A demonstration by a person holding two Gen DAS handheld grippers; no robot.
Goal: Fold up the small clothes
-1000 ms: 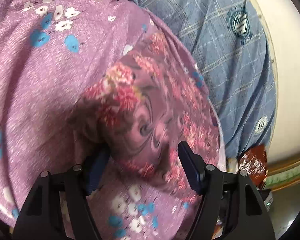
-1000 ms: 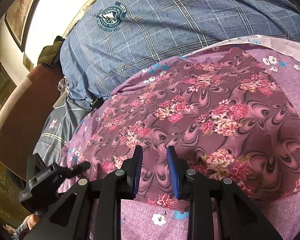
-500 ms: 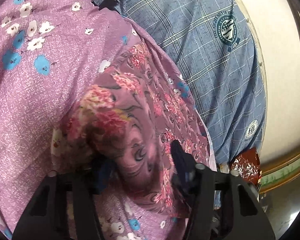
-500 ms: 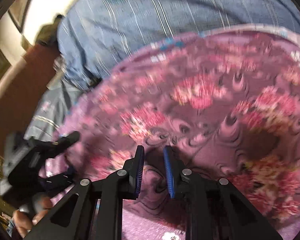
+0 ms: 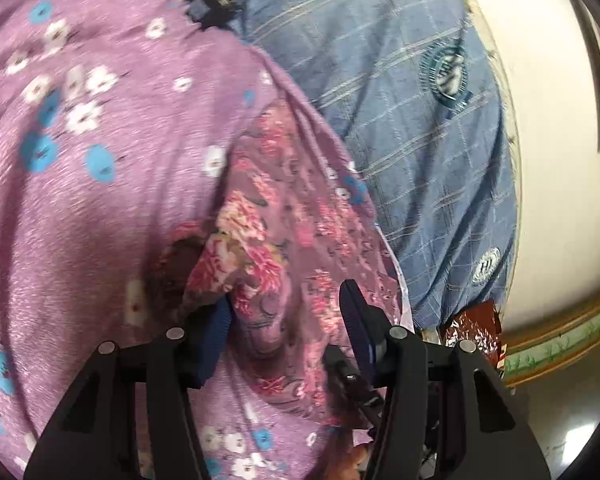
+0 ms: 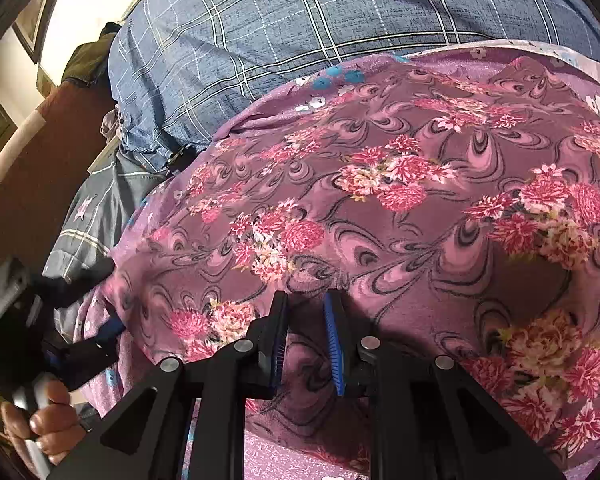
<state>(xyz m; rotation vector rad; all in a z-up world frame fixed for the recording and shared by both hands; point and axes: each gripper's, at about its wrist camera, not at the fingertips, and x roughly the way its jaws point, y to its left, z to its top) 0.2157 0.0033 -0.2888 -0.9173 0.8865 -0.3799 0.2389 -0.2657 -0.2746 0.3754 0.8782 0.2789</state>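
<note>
A small mauve garment (image 6: 400, 200) with pink flowers and dark swirls lies spread on a lilac sheet (image 5: 80, 200) with blue and white blossoms. In the left wrist view a bunched edge of the garment (image 5: 260, 264) sits between the fingers of my left gripper (image 5: 286, 312), whose jaws stand wide and do not pinch it. My right gripper (image 6: 306, 336) rests on the garment's near edge, jaws a narrow gap apart, cloth lying under and between them. The left gripper also shows in the right wrist view (image 6: 60, 340), at the garment's left corner.
A blue checked cover (image 6: 300, 32) with round crests lies behind the garment, also in the left wrist view (image 5: 420, 120). A cream wall (image 5: 560, 200), a dark red wrapper (image 5: 472, 332) and a brown headboard (image 6: 32, 160) border the bed.
My left gripper has moved along the garment's edge, and the bunched fold now sits lower between its fingers. The right gripper has stayed at the near edge, and the cloth has shifted slightly.
</note>
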